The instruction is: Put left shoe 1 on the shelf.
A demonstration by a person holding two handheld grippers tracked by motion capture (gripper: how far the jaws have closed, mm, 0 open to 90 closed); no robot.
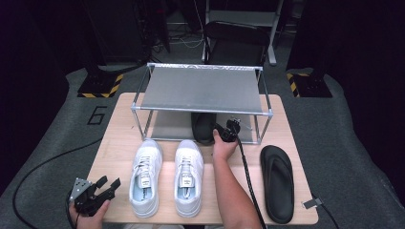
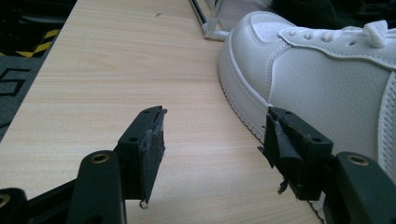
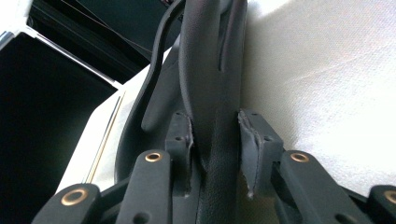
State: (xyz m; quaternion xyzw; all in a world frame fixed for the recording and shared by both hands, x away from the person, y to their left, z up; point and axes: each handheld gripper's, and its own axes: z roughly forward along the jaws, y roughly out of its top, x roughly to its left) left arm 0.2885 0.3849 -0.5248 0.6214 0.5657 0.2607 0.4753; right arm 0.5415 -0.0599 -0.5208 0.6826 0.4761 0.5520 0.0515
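Note:
A black flip-flop (image 1: 203,126) lies partly under the metal shoe rack (image 1: 203,88), on its lower level. My right gripper (image 1: 225,131) is shut on the flip-flop's near edge. In the right gripper view the jaws (image 3: 215,135) pinch the black sole (image 3: 210,70) between their pads. A second black flip-flop (image 1: 278,183) lies flat at the table's right side. My left gripper (image 1: 106,186) rests open at the front left corner, holding nothing. In the left gripper view it (image 2: 215,140) stands open beside a white sneaker (image 2: 327,70).
Two white sneakers (image 1: 144,176) (image 1: 188,176) stand side by side in front of the rack, toes toward it. The rack's top shelf is bare. A chair (image 1: 236,40) stands behind the table. The right gripper's cable (image 1: 250,181) runs across the table.

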